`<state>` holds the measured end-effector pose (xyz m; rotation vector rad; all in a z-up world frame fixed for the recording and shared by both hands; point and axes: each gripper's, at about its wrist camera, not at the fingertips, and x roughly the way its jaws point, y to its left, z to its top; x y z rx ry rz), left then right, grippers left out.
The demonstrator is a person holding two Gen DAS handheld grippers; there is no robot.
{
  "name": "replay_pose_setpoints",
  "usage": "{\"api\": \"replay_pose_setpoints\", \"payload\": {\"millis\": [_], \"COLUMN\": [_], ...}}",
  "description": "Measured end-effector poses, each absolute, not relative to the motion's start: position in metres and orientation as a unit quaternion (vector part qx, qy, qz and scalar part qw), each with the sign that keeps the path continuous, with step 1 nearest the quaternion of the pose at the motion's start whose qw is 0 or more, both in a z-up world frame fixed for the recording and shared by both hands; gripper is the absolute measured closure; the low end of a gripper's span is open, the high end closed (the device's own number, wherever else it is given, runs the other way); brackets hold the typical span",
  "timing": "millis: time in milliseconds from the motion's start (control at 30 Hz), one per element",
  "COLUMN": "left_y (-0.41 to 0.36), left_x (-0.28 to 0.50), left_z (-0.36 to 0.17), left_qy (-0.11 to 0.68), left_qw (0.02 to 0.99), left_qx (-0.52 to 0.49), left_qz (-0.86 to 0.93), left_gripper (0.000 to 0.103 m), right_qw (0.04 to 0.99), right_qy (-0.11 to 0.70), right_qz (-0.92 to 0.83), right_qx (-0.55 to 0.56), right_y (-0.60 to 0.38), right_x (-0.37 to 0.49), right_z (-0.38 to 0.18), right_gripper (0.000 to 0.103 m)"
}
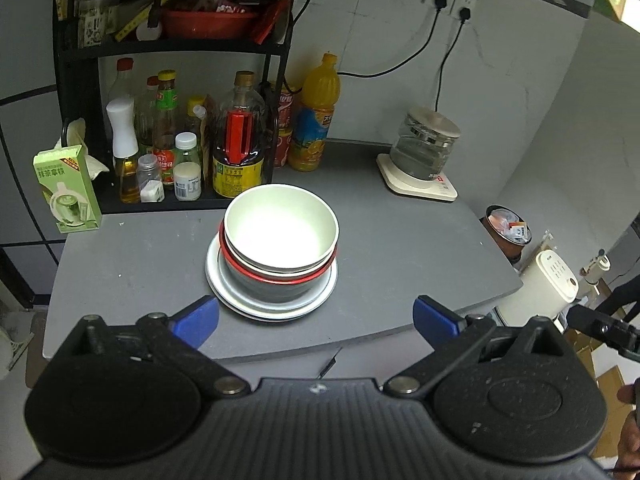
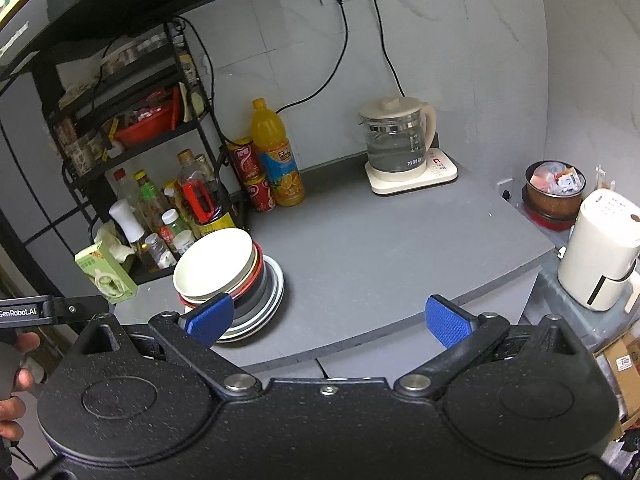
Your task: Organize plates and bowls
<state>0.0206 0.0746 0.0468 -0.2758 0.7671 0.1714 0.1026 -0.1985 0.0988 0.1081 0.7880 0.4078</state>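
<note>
A stack of dishes stands on the grey table (image 1: 400, 264): a white bowl (image 1: 280, 232) on top, nested in a red-rimmed grey bowl (image 1: 272, 286), on white plates (image 1: 276, 308). My left gripper (image 1: 316, 320) is open and empty, held just in front of the stack. In the right wrist view the same white bowl (image 2: 214, 266), grey bowl (image 2: 260, 286) and plates (image 2: 264, 312) sit at the left. My right gripper (image 2: 330, 320) is open and empty, to the right of the stack, its left fingertip (image 2: 210, 318) in front of it.
A black rack (image 1: 80, 52) with sauce bottles (image 1: 238, 136) stands behind the stack, with an orange juice bottle (image 1: 314, 116) and red cans (image 2: 250, 172). A green carton (image 1: 66, 188) is at the left. A glass kettle (image 2: 394, 138) on its base sits at the back right. A white appliance (image 2: 600, 256) stands beyond the table's right edge.
</note>
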Motion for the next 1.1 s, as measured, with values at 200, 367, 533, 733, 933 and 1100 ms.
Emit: {"api": "replay_pose_setpoints", "payload": {"millis": [200,367,533,733,933,1100], "left_y": [0.077,0.08,0.089,0.093,0.092,0.09], "left_x": [0.003,-0.013,-0.024,-0.031,-0.034,-0.033], "left_z": [0.049,0.054,0.058,0.058,0.058,0.058], "left_qy": [0.373,0.364,0.357,0.356,0.356,0.358], "left_qw": [0.917,0.922,0.925,0.926,0.926,0.926], "left_qx": [-0.122,-0.104,-0.101,-0.099,-0.096,-0.091], "left_qz": [0.075,0.079,0.079,0.078,0.079,0.074], "left_gripper": [0.001,0.001,0.001,0.001,0.001,0.001], "right_qw": [0.902,0.901,0.893,0.892,0.888,0.888], "right_qy": [0.379,0.376,0.381,0.383,0.388,0.388], "right_qz": [0.206,0.212,0.238,0.237,0.245,0.246], "right_qx": [0.034,0.035,0.041,0.032,0.031,0.026], "right_y": [-0.194,-0.192,-0.191,-0.187,-0.184,-0.18], "right_x": [0.093,0.088,0.081,0.075,0.071,0.071], "right_z": [0.106,0.109,0.115,0.117,0.115,0.115], "right_gripper": [0.0,0.0,0.0,0.0,0.0,0.0]}}
